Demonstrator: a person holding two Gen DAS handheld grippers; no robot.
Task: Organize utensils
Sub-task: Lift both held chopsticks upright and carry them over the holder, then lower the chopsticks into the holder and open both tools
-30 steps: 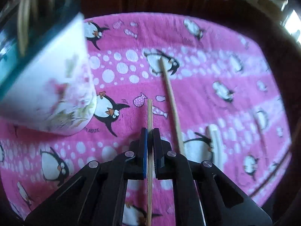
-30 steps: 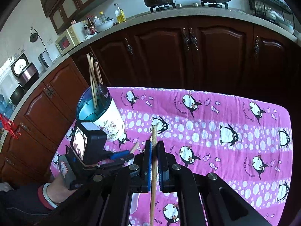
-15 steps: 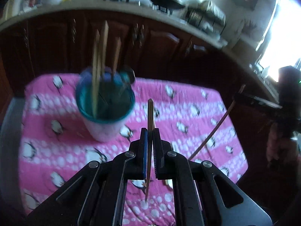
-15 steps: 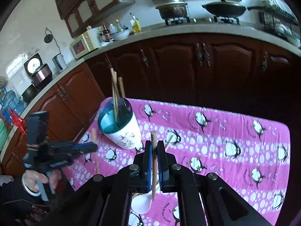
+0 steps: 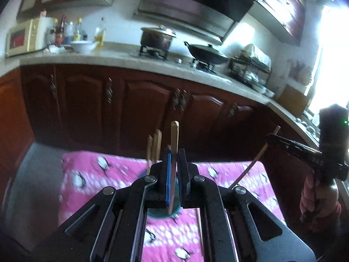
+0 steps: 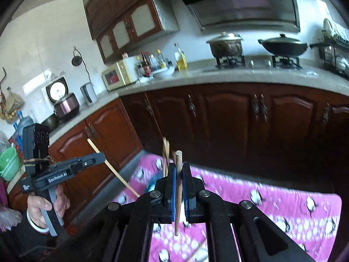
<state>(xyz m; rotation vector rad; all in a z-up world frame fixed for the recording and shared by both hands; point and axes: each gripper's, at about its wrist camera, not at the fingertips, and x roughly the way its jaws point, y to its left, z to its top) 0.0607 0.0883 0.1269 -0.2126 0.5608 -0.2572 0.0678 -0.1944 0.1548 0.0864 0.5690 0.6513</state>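
My left gripper (image 5: 173,152) is shut on a wooden chopstick (image 5: 174,135) held upright above the teal-rimmed cup (image 5: 162,212), which is mostly hidden behind the jaws; several chopsticks (image 5: 154,146) stand in it. My right gripper (image 6: 178,168) is shut on another wooden chopstick (image 6: 178,159), raised above the pink penguin cloth (image 6: 272,198). The left gripper also shows in the right wrist view (image 6: 102,156), the right one in the left wrist view (image 5: 269,136), each holding its stick in the air.
Dark wooden cabinets (image 5: 141,109) stand behind the table. The counter (image 6: 240,74) carries a pot, a wok, bottles and a microwave. A white utensil (image 6: 201,256) lies blurred on the cloth below my right gripper.
Both grippers have lifted and tilted upward with their chopsticks. The left one has moved over the cup, which now sits behind its jaws.
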